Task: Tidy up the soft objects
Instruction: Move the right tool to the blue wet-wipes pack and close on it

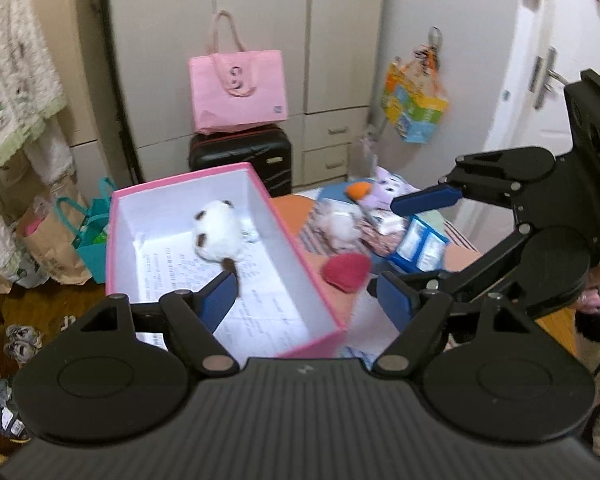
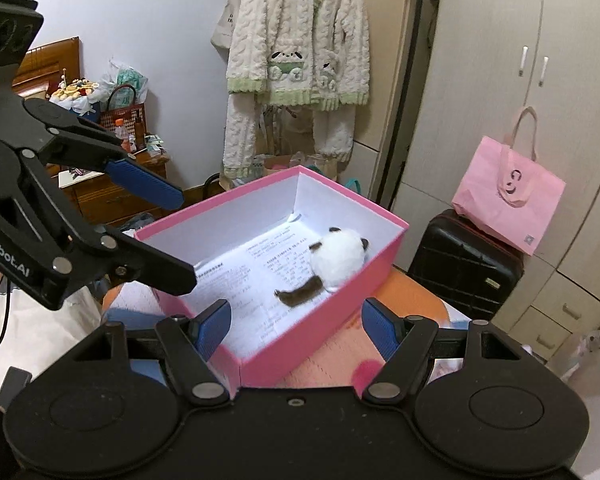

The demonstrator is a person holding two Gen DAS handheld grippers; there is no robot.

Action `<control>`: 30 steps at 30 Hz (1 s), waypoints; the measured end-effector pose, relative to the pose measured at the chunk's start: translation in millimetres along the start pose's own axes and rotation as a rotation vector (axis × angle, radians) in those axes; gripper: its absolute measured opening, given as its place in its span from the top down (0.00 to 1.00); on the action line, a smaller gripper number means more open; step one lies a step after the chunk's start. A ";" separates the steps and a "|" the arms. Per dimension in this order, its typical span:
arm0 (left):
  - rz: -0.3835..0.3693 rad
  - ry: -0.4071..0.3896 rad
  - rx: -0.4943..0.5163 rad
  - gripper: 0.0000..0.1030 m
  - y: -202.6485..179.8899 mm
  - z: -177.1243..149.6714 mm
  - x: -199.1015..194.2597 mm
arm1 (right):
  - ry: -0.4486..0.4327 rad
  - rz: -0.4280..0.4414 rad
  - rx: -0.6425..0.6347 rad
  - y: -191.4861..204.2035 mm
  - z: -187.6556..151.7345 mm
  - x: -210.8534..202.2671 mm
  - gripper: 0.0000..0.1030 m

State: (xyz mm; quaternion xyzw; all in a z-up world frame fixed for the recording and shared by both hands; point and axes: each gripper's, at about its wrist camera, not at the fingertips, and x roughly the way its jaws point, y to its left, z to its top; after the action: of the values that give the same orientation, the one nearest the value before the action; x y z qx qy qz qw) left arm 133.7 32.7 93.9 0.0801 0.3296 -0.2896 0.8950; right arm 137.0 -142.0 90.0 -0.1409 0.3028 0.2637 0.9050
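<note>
A pink box (image 1: pixel 284 232) (image 2: pixel 260 188) with a white inside stands open on the orange table (image 1: pixel 464 258). A printed sheet lines its floor, and a white plush cat (image 1: pixel 216 236) (image 2: pixel 336 256) with brown patches and a brown tail lies on it. Right of the box lie a red plush (image 1: pixel 346 270), a white-pink plush (image 1: pixel 340 224), a blue plush with an orange beak (image 1: pixel 352 192) and a purple one (image 1: pixel 384 192). My left gripper (image 1: pixel 306 300) (image 2: pixel 182 240) hangs open over the box's near end, with nothing between its pads. My right gripper (image 2: pixel 296 320) (image 1: pixel 412 240) is open and empty over the box's near corner.
A blue-and-white carton (image 1: pixel 420 244) lies among the toys. Behind the table a pink tote bag (image 1: pixel 238 88) (image 2: pixel 508 196) sits on a black suitcase (image 1: pixel 240 152) (image 2: pixel 464 264) before a wardrobe. Paper bags (image 1: pixel 60 240) stand on the floor at left. Fluffy garments (image 2: pixel 300 48) hang on the wall.
</note>
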 end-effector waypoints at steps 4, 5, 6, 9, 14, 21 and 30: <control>-0.044 0.015 0.027 0.24 -21.5 -3.0 1.6 | -0.045 -0.018 0.038 -10.1 -26.7 -23.1 0.25; -0.056 0.023 0.032 0.24 -27.2 -3.3 4.2 | -0.054 -0.019 0.056 -14.4 -34.6 -27.0 0.25; -0.066 0.033 0.040 0.24 -32.6 -3.4 6.7 | -0.059 -0.020 0.076 -19.6 -42.9 -30.1 0.24; -0.093 0.063 0.082 0.24 -50.5 1.6 16.6 | -0.054 -0.039 0.133 -38.2 -64.5 -34.5 0.24; -0.128 0.079 0.118 0.18 -77.5 8.4 43.8 | -0.066 -0.071 0.166 -68.4 -94.4 -40.1 0.24; -0.215 0.101 0.036 0.18 -90.6 7.1 94.9 | -0.075 -0.120 0.164 -105.6 -128.0 -25.5 0.24; -0.127 -0.029 0.041 0.22 -109.0 -3.7 142.0 | -0.008 -0.090 0.270 -159.3 -173.0 23.1 0.24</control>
State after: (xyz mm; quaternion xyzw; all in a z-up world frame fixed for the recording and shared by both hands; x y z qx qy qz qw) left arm 156.8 -121.5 5.8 0.0730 0.3151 -0.3537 0.8777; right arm 160.4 -335.6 -43.6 -0.0302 0.3251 0.1800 0.9279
